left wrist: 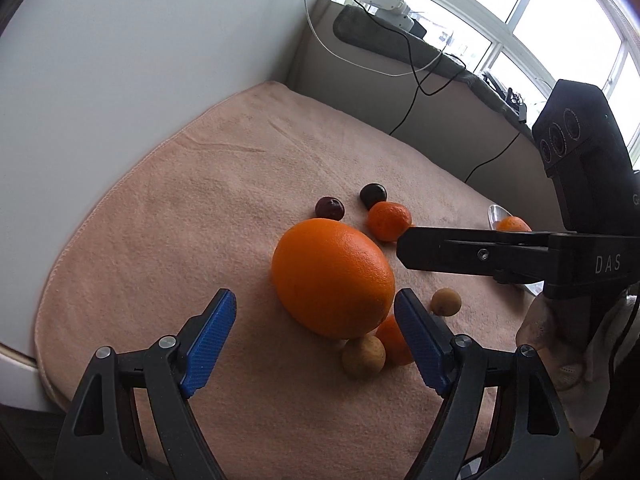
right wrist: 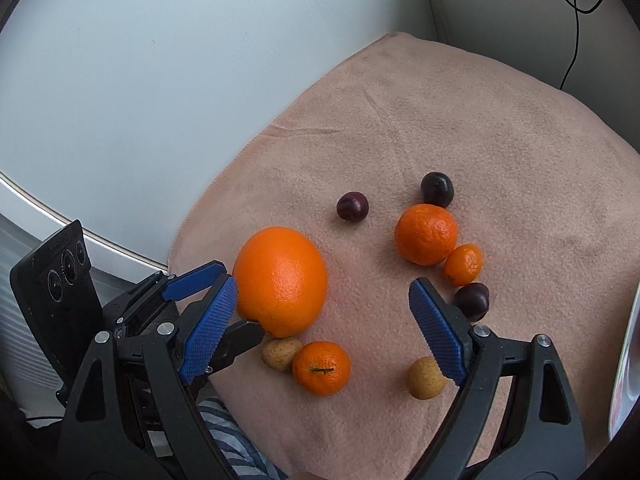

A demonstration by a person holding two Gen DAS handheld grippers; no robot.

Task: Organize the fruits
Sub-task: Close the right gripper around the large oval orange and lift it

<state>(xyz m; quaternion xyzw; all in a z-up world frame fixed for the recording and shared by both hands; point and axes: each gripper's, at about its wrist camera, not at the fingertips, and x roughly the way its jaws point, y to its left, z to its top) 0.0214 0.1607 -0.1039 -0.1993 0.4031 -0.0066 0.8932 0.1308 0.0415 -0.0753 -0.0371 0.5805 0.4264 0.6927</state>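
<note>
A big orange (left wrist: 333,278) (right wrist: 280,280) lies on the pink towel (left wrist: 160,240) (right wrist: 440,128). My left gripper (left wrist: 315,338) is open, its blue pads just short of the orange on either side; it also shows in the right wrist view (right wrist: 224,300). My right gripper (right wrist: 322,330) is open and empty above the towel; in the left wrist view its fingers (left wrist: 460,252) appear side-on. Around lie mandarins (right wrist: 426,234) (right wrist: 463,264) (right wrist: 321,367), dark plums (right wrist: 352,206) (right wrist: 437,189) (right wrist: 472,301) and small tan fruits (right wrist: 281,353) (right wrist: 425,378).
A white wall (left wrist: 140,60) stands left of the towel. A clear bowl (left wrist: 498,216) with an orange fruit sits at the right behind my right gripper. Cables (left wrist: 416,76) hang by the window ledge. A white plate edge (right wrist: 624,360) is at the far right.
</note>
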